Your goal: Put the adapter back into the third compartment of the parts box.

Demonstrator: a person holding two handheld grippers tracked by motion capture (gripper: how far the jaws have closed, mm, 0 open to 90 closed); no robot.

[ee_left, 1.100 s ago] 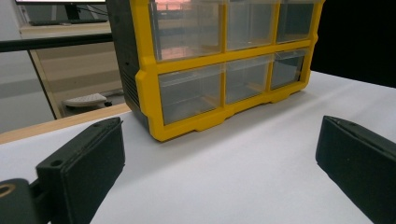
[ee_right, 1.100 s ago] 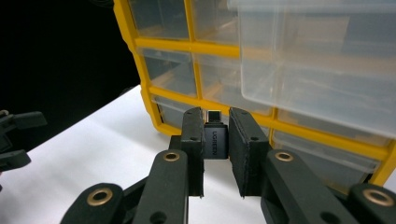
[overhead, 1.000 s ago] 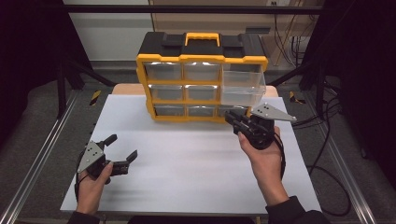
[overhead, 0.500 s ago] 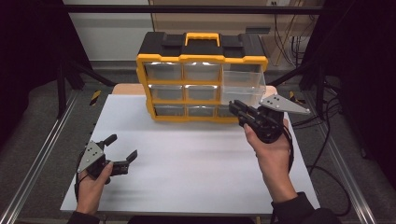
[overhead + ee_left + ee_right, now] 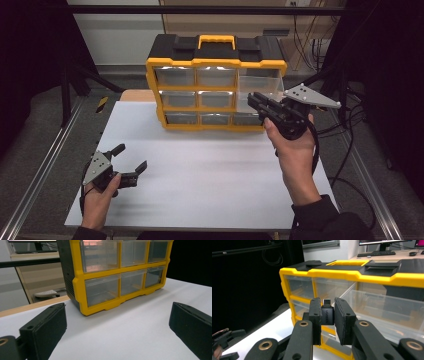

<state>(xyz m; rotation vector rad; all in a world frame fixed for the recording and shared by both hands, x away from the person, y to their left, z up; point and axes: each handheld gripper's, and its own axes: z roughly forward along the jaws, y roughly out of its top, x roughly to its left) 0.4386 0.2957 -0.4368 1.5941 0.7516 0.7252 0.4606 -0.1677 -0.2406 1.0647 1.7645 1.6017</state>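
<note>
Yellow-and-black drawer cabinet point(image 5: 216, 82) at the far edge of the white table point(image 5: 210, 170); top-right drawer point(image 5: 260, 85) pulled out, contents not discernible. Broad bare tabletop in front. Right gripper point(image 5: 327, 315) raised beside the open drawer, clamped on a small black adapter point(image 5: 327, 313). Left gripper point(image 5: 131, 159) resting near the front-left corner, jaws spread, nothing between.

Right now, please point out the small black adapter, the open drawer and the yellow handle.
adapter point(image 5: 327, 314), right gripper view, its printed black face.
open drawer point(image 5: 387, 305), right gripper view, its clear front wall.
yellow handle point(image 5: 216, 38), high view, its top bar.
</note>
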